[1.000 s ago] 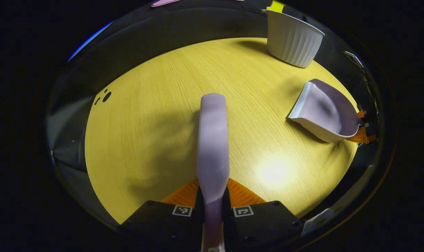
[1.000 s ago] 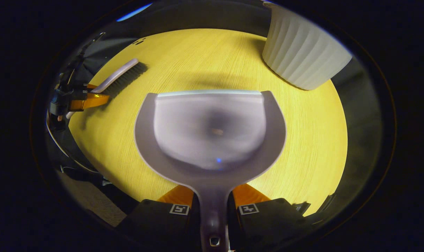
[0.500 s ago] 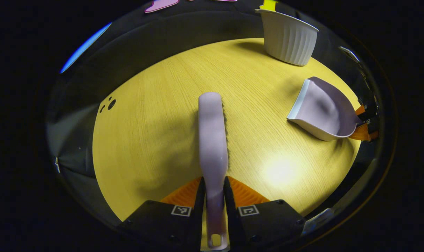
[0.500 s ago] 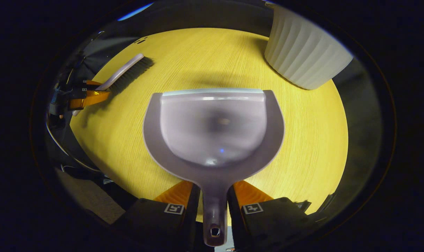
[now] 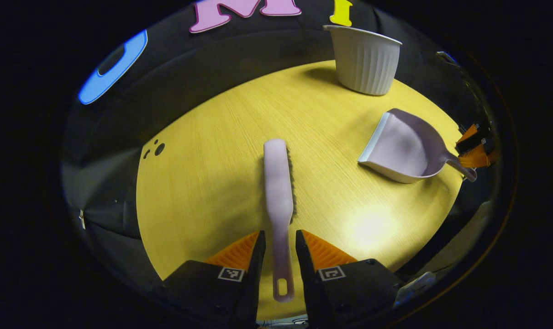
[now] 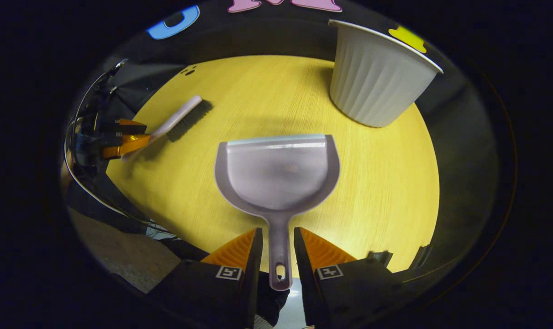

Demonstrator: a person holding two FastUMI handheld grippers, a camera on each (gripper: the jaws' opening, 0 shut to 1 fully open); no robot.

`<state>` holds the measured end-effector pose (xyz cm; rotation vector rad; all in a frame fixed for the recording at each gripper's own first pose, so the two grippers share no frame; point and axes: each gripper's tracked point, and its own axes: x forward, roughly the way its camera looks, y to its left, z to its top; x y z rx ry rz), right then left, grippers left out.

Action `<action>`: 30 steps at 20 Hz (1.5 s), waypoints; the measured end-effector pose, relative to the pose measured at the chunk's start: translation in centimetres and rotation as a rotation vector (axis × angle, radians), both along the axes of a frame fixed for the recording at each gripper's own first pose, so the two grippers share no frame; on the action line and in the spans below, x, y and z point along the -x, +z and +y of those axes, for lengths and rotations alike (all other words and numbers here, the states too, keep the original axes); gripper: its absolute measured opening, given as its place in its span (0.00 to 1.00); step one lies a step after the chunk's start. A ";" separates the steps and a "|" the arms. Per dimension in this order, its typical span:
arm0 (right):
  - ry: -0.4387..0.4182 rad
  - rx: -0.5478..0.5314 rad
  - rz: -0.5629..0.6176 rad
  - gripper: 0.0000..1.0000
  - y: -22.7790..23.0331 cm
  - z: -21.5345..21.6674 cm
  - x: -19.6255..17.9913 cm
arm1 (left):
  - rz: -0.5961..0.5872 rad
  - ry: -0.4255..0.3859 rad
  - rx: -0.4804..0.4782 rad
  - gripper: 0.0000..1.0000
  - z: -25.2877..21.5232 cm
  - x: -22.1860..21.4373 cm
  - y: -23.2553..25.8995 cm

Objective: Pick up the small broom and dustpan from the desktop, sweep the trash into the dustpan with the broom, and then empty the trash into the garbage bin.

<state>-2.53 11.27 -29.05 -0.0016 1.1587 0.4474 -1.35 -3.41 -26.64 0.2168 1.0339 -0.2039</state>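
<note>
Your round wood-grain counter carries everything here. At its far edge stands the white ribbed garbage bin, upright and open-topped, seen closer in the right gripper view.

Nearer you, toward the near right edge of the counter, the pale lilac dustpan lies flat with its lip pointing at the far edge, well short of the bin. Its handle runs back over the near edge between the fingers of your right gripper, which stand parted with a gap on each side of the handle, gripping nothing. The left gripper view shows the same pan from the side, with your right gripper just behind the handle's end.

On the near left part of the counter lies the small broom, bristles down along its far half. Its slim handle sits between the fingers of your left gripper, which are also spread clear of it. The right gripper view shows the broom with your left gripper at the handle end.
</note>
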 end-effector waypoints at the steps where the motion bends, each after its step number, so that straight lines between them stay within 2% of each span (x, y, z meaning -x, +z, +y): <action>1: -0.006 -0.010 -0.035 0.44 1.3 0.1 -0.5 | -0.037 0.011 0.011 0.52 -0.1 -0.2 1.2; 2: -0.015 -0.022 -0.083 0.43 2.7 0.3 -1.2 | -0.082 0.021 0.026 0.45 -0.2 -0.6 2.6; 10: -0.144 -0.149 -0.567 0.43 16.3 2.4 -7.7 | -0.491 0.107 0.172 0.44 -0.9 -4.1 15.1; 14: -0.168 -0.173 -0.723 0.43 20.4 3.4 -8.5 | -0.673 0.134 0.223 0.44 0.3 -4.1 19.8; 16: -0.176 -0.175 -0.767 0.43 21.5 3.7 -8.7 | -0.733 0.133 0.231 0.44 0.3 -4.0 21.7; 19: -0.180 -0.189 -0.791 0.41 22.3 4.3 -9.2 | -0.759 0.129 0.229 0.44 -0.1 -3.2 23.0; 22: -0.162 -0.183 -0.815 0.41 22.7 4.0 -9.4 | -0.738 0.137 0.224 0.44 -0.3 -3.0 22.9; 28: -0.104 -0.195 -0.783 0.42 21.8 3.5 -8.8 | -0.715 0.186 0.217 0.44 -1.5 -3.6 21.6; 30: -0.084 -0.229 -0.757 0.41 21.3 4.1 -8.2 | -0.704 0.201 0.205 0.44 -1.8 -3.4 21.6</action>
